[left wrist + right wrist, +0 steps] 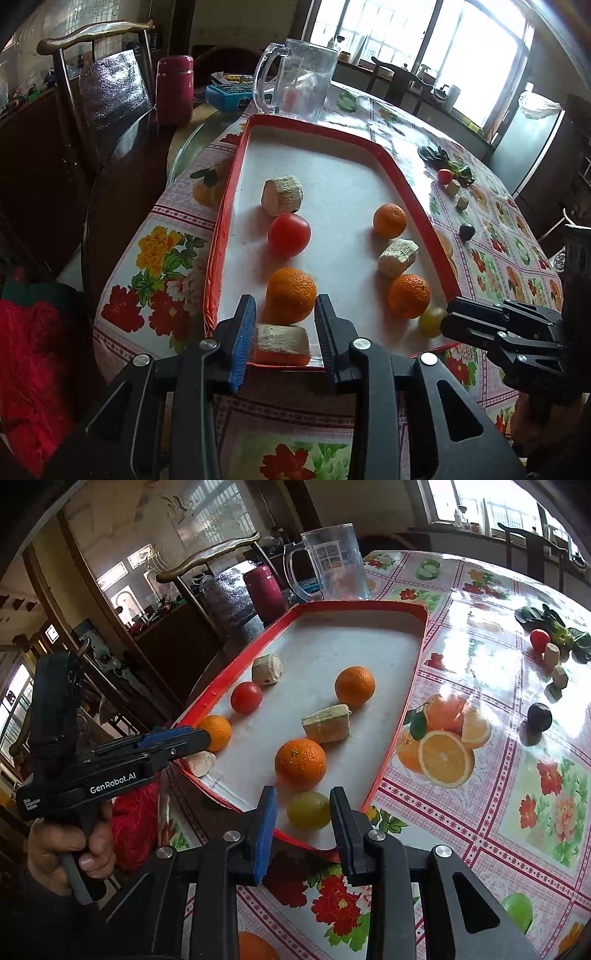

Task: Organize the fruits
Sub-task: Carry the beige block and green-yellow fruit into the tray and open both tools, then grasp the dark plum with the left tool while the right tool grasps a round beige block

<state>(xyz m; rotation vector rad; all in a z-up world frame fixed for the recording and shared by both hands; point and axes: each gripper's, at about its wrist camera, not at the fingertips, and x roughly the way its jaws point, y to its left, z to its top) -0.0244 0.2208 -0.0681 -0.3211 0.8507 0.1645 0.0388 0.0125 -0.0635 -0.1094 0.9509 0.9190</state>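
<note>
A red-rimmed white tray (pixel 399 173) (pixel 402 738) holds three oranges, a red tomato (pixel 289 235) (pixel 246 697), a yellow-green fruit (pixel 308 809) (pixel 431 320) and three pale cob-like chunks. My left gripper (pixel 284 317) is open at the tray's near edge, its fingers on either side of a pale chunk (pixel 282 339), with an orange (pixel 291 295) just beyond. My right gripper (pixel 303 812) is open around the yellow-green fruit, with another orange (pixel 300 763) just past it. The left gripper (pixel 192 744) also shows in the right wrist view.
A clear glass mug (pixel 295 79) (pixel 332 563) stands behind the tray. To the right on the flowered tablecloth lie a small red fruit (pixel 445 176), pale chunks (pixel 452 187), a dark fruit (pixel 467 232) and green leaves (pixel 436 153). A maroon flask (pixel 174 90) and a chair (pixel 110 92) are at the left.
</note>
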